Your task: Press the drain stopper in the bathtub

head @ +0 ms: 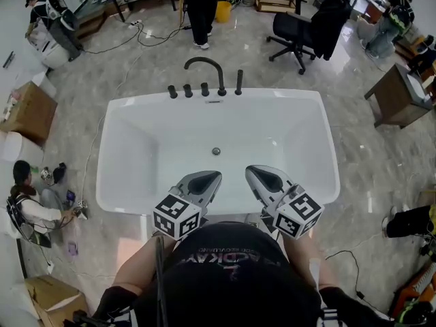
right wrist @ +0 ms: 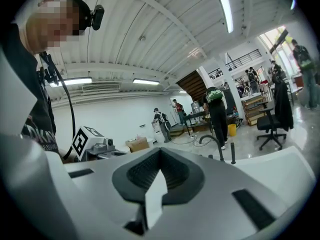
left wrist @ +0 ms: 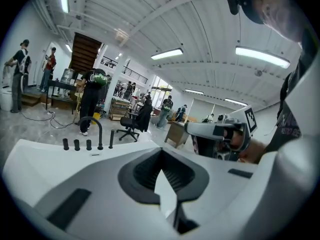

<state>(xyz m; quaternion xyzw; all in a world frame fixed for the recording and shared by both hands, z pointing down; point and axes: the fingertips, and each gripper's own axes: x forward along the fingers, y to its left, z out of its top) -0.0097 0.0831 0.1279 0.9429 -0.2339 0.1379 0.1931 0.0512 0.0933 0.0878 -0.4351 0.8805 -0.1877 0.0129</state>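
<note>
tub: white bathtub [head: 272, 95], seen from straight above, looks dry as far as I can tell
drain stopper [head: 216, 151]: small round metal thing on the bathtub's floor, about the middle, nothing touching it
left hand-held gripper [head: 215, 176]: over the near end of the bathtub, tip pointed toward the stopper but well short of it; jaws narrow, just a thin slit between them, nothing in there
right hand-held gripper [head: 251, 172]: just beside the left one, also over the near end of the bathtub and clear of the stopper; same deal, jaws narrow and holding nothing
marker cubes: one on each gripper, left cube [head: 177, 216] and right cube [head: 298, 215], both at the bathtub's near rim
faucet [head: 204, 70]: black curved spout with a row of black knobs, on the bathtub's far rim
beyond the bathtub: someone standing [head: 201, 5] and a black office chair [head: 300, 29]
left of the bathtub: cardboard box [head: 27, 107], plus a person sitting on the floor [head: 27, 206]
</note>
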